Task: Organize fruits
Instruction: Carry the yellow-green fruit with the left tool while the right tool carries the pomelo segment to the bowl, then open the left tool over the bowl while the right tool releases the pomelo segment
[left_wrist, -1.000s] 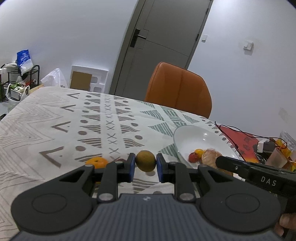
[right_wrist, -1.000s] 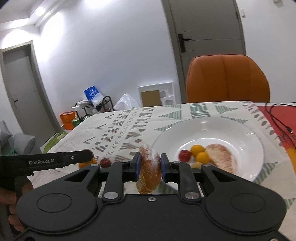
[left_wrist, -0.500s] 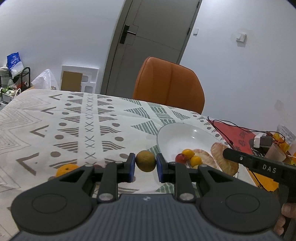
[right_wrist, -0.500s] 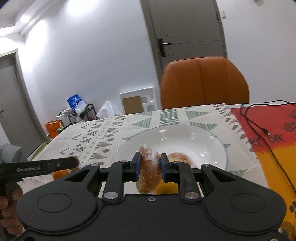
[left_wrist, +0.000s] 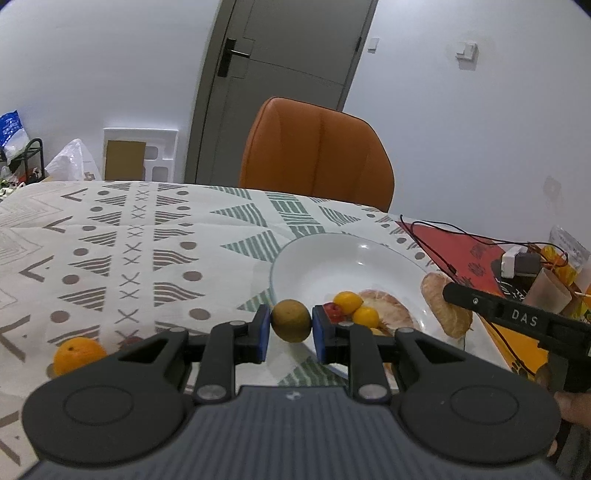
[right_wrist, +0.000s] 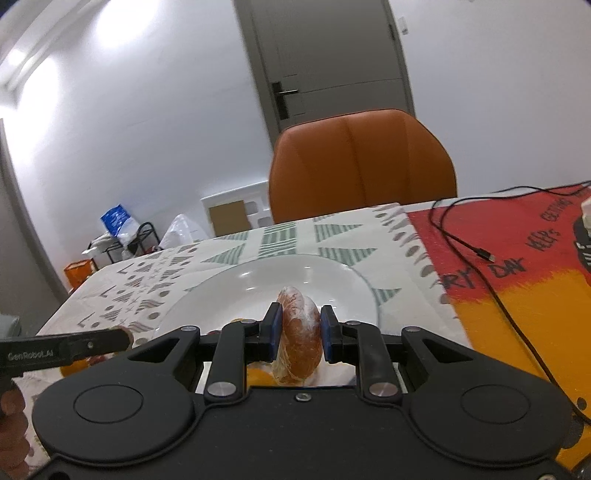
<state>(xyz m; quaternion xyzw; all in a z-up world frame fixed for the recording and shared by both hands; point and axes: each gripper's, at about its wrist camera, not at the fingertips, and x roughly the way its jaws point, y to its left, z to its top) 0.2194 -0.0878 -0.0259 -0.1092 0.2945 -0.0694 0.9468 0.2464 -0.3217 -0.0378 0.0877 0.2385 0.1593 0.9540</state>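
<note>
My left gripper is shut on a small round brownish-green fruit, held just at the near left rim of the white plate. On the plate lie a red fruit, two small orange fruits and a peeled citrus piece. My right gripper is shut on a peeled citrus segment over the plate; that segment shows at the plate's right edge in the left wrist view. An orange lies on the cloth at the left.
A patterned tablecloth covers the table. An orange chair stands behind it. A red and yellow mat with a black cable lies right of the plate. Small boxes and a cup sit at the far right.
Both grippers have moved right, toward the plate, each keeping its fruit. The plate now fills more of both views and sits under the right gripper.
</note>
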